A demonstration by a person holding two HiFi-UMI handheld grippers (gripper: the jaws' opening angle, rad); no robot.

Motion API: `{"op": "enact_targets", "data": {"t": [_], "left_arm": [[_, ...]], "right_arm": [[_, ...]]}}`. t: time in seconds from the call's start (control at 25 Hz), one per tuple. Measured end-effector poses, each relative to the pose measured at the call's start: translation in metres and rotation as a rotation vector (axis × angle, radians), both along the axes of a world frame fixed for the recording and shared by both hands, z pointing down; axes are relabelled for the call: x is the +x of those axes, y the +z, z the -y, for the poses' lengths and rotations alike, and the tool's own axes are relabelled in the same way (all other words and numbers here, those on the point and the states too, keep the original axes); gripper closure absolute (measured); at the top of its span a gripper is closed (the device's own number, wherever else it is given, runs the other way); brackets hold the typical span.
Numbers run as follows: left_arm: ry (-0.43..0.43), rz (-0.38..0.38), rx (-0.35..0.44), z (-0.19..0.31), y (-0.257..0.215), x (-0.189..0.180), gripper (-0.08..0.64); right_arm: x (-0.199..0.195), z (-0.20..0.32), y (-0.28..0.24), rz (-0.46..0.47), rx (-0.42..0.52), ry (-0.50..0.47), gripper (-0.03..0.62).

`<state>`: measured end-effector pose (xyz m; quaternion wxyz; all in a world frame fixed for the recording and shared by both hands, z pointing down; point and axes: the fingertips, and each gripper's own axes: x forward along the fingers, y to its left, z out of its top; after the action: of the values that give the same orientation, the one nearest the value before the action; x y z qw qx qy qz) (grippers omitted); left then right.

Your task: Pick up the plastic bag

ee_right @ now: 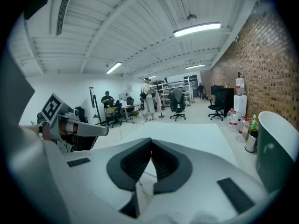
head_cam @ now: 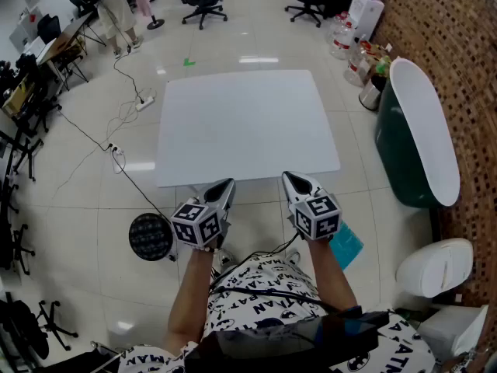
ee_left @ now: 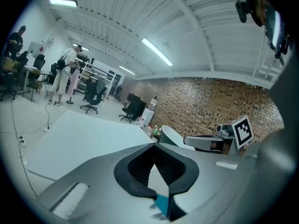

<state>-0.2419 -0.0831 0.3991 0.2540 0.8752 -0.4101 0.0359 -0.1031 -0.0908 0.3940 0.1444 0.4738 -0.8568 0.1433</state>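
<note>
The left fingers (ee_left: 138,164) and right fingers (ee_right: 135,162) were shut, holding nothing. No bag lay on the bench (head_cam: 248,123) ahead. A blue thing (head_cam: 347,245) on the floor (head_cam: 365,200) beside the right fingers might have been it. They had to open and reach.

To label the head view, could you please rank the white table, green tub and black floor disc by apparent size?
1. white table
2. green tub
3. black floor disc (lower than the table, so it looks smaller)
</note>
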Motion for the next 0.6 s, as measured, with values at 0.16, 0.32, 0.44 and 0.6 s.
{"op": "enact_targets", "data": {"t": [0.16, 0.32, 0.44, 0.6], "left_arm": [[0.003, -0.002, -0.001, -0.001, 0.0, 0.003, 0.56], [0.008, -0.002, -0.006, -0.001, 0.003, 0.003, 0.56], [0.019, 0.002, -0.013, -0.001, 0.007, 0.007, 0.56], [0.043, 0.009, -0.024, 0.001, 0.009, 0.017, 0.56]], "right_arm": [[0.002, -0.001, 0.0, 0.001, 0.001, 0.002, 0.592], [0.002, -0.002, 0.003, 0.0, -0.002, 0.006, 0.591], [0.006, -0.003, 0.006, 0.005, -0.007, 0.016, 0.591], [0.015, -0.003, 0.011, 0.021, -0.015, 0.035, 0.591]]}}
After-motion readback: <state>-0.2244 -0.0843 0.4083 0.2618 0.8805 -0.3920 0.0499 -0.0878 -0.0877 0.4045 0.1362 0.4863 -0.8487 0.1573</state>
